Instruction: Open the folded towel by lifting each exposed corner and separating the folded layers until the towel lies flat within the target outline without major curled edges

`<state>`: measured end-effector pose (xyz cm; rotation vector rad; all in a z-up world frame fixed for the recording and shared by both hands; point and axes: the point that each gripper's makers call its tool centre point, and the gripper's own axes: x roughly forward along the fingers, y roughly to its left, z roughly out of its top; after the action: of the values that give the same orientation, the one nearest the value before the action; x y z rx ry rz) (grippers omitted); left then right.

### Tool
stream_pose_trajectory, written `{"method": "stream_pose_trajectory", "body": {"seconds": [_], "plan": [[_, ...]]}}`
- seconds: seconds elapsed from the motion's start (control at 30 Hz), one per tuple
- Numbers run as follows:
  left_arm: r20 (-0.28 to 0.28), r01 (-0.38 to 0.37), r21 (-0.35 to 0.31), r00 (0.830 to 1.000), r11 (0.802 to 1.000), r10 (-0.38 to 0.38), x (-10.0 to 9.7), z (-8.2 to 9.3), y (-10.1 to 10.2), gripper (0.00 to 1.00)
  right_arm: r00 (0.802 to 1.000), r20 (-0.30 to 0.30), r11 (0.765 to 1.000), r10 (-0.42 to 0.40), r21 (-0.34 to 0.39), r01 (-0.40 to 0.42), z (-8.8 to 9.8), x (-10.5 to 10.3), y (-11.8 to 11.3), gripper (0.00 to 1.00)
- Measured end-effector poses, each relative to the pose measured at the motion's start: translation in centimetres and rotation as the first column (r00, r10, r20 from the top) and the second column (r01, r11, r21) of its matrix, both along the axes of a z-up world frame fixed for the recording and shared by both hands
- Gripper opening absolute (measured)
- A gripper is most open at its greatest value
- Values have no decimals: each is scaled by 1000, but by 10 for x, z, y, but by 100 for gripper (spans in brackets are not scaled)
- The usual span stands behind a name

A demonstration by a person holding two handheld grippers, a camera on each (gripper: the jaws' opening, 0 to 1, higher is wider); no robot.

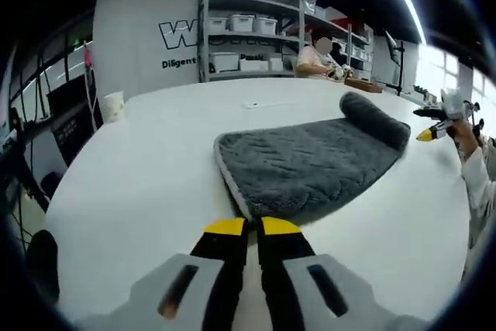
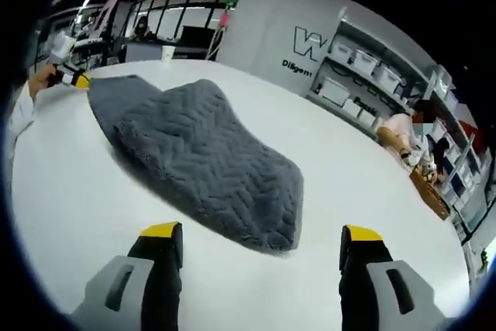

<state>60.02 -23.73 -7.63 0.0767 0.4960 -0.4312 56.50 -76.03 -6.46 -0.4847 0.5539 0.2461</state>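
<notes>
A grey quilted towel (image 1: 310, 164) lies folded on the white table (image 1: 132, 184), its far end rolled into a thick bolster (image 1: 376, 118). My left gripper (image 1: 252, 228) is shut, with its yellow tips right at the towel's near corner; I see nothing pinched between them. In the right gripper view the towel (image 2: 201, 145) humps up in the middle. My right gripper (image 2: 262, 234) stands wide open just short of the towel's near end. Each gripper shows in the other's view, held in a hand: the right gripper (image 1: 425, 124) past the rolled end, the left gripper (image 2: 74, 75) at the far corner.
A paper cup (image 1: 114, 105) stands near the table's far left edge. Shelves with white bins (image 1: 248, 36) line the back wall. A person (image 1: 314, 60) sits at the table's far side beside a wooden item (image 1: 364, 85). The table edge curves close on the left.
</notes>
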Motion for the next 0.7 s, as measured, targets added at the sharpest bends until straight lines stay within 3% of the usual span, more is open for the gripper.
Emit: {"method": "stream_pose_trajectory", "body": {"seconds": [0.3, 0.4, 0.7], "plan": [[14, -66, -8, 998, 998, 66, 1, 1, 17, 4, 998, -13, 998, 60, 11, -60, -9, 9, 11, 59], [13, -72, -5, 997, 997, 72, 1, 1, 19, 4, 997, -19, 997, 73, 16, -73, -12, 12, 15, 55], [14, -72, -2, 997, 997, 72, 0, 0, 17, 4, 991, -24, 988, 131, 81, -129, -18, 16, 28, 31]]}}
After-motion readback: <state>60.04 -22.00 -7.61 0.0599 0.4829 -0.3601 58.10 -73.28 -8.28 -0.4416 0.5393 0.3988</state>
